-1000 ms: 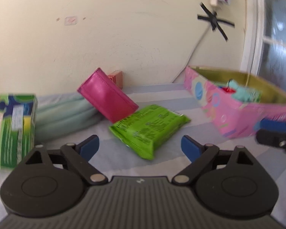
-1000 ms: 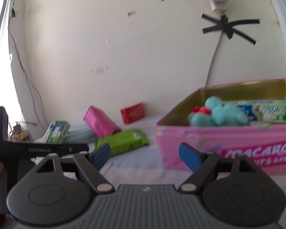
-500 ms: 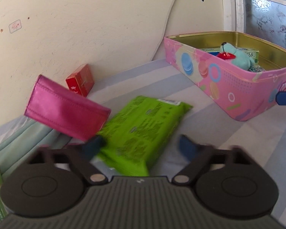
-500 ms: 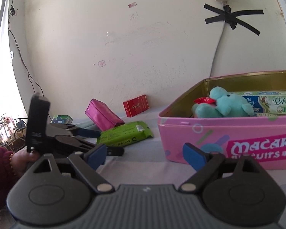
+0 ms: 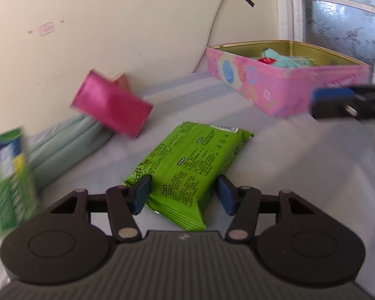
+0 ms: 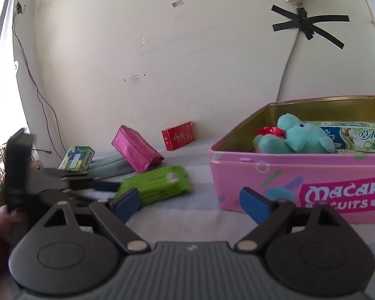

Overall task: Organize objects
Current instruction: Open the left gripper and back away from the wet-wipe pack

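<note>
A green wipes pack (image 5: 192, 162) lies flat on the pale cloth; it also shows in the right wrist view (image 6: 157, 183). My left gripper (image 5: 183, 195) straddles the pack's near end, its blue pads (image 5: 141, 193) close against both sides, the jaws narrowed on it. My right gripper (image 6: 191, 201) is open and empty, in front of the pink tin (image 6: 300, 172). The tin (image 5: 282, 85) holds a teal plush toy (image 6: 295, 138) and a toothpaste box (image 6: 355, 137).
A magenta pouch (image 5: 112, 107) leans on a folded mint cloth (image 5: 65, 147). A red box (image 6: 178, 136) stands against the wall. A green-blue box (image 5: 5, 180) stands at the left. A cable and tape cross the wall. A window (image 5: 337, 12) is at the right.
My left gripper has moved forward and down onto the green pack and its jaws have narrowed around it. The right gripper has stayed open near the tin.
</note>
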The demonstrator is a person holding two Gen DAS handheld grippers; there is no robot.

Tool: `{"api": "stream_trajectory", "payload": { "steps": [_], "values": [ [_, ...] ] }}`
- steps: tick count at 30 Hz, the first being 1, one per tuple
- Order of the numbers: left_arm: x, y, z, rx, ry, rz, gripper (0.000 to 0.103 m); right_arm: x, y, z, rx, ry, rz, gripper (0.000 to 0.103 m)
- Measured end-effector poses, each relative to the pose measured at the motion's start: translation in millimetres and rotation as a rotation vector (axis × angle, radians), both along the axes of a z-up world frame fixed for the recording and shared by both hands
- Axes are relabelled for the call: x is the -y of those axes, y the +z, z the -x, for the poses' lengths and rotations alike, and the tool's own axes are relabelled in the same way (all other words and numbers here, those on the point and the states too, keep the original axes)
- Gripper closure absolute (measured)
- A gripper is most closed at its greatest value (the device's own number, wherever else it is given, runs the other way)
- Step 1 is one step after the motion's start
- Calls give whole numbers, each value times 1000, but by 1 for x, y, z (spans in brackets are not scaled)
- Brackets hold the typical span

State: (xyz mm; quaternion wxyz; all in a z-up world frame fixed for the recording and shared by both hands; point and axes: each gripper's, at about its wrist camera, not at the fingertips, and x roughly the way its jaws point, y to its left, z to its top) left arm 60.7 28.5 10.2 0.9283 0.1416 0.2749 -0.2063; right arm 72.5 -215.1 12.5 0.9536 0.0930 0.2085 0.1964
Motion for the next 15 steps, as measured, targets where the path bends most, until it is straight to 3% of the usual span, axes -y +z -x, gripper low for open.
{"api": "stream_trajectory", "payload": {
  "steps": [5, 7, 8, 9, 15],
  "values": [
    [-48, -1, 45, -14, 73, 30, 40, -13, 1, 3, 3, 43, 69, 12],
    [-66, -1, 58, -24, 116, 57, 20, -20, 1, 4, 4, 58, 97, 11],
    [-74, 0, 64, -22, 143, 79, 16, -22, 1, 4, -2, 69, 98, 11],
    [-82, 1, 71, -18, 164, 109, 12, -25, 1, 4, -14, 82, 88, 11],
    [-126, 1, 98, -46, 280, 393, 11, -48, 1, 3, -69, 155, 44, 10]
  ]
}}
